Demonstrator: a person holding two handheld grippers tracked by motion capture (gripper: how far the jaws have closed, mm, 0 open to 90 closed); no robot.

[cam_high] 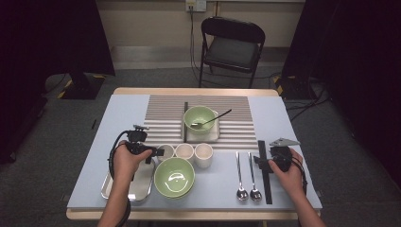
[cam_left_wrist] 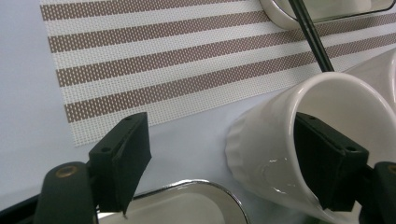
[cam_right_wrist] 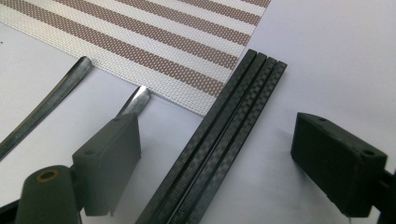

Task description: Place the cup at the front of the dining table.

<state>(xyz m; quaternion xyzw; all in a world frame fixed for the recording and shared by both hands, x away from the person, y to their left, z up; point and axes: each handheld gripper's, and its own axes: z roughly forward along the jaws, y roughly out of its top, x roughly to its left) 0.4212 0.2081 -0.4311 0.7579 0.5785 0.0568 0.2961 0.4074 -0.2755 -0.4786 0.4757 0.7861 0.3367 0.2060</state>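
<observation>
At the left centre of the high view, the left gripper (cam_high: 160, 152) is held at the leftmost white cup (cam_high: 166, 151) of a row of three, beside the green bowl (cam_high: 174, 176). In the left gripper view one pad (cam_left_wrist: 327, 165) sits inside the cup's mouth, the other outside, jaws wide; contact cannot be judged. The cup is judged light, rigid, glazed, slippery and breakable; its rim wall is the place for a firm pinch. The right gripper (cam_right_wrist: 233, 158) straddles the black chopsticks (cam_right_wrist: 219, 140), jaws wide apart.
</observation>
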